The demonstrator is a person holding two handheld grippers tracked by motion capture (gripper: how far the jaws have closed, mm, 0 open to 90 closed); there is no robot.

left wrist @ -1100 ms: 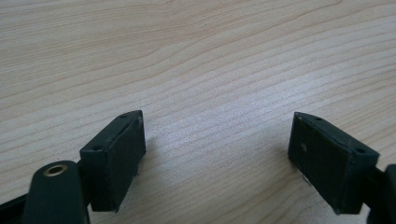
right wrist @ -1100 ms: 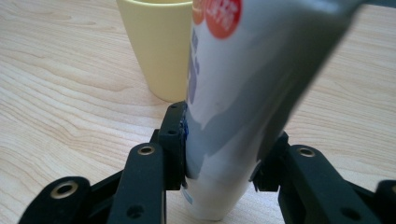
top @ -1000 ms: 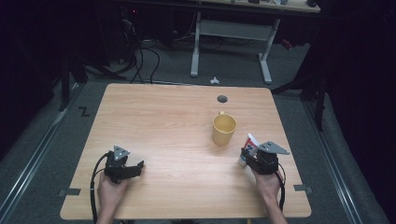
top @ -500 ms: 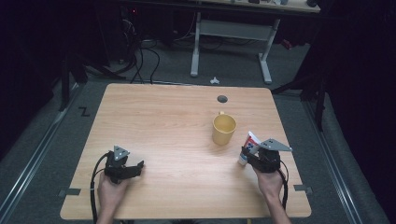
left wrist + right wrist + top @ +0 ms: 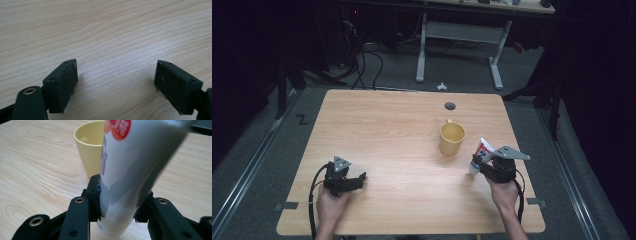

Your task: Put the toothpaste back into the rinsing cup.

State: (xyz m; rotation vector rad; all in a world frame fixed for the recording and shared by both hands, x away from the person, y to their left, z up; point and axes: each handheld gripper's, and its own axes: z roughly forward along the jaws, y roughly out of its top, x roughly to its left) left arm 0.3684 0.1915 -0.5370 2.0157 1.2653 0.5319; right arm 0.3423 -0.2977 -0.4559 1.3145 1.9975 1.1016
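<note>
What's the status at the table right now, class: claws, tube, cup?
Left claw open, low over bare table. Right claw shut on white tube. Yellow cup upright just ahead of tube. Nothing between them.

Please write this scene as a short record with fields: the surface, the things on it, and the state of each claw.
surface: wooden table
cup: yellow, upright, near the right side of the table, nothing seen inside
tube: white with red and blue print, held tilted, close to the cup but apart from it
left claw: open, jaws wide apart, nothing between them, low over bare wood
right claw: shut on the tube, jaws pressing its lower part from both sides
hole: small round opening near the far edge of the table
</note>
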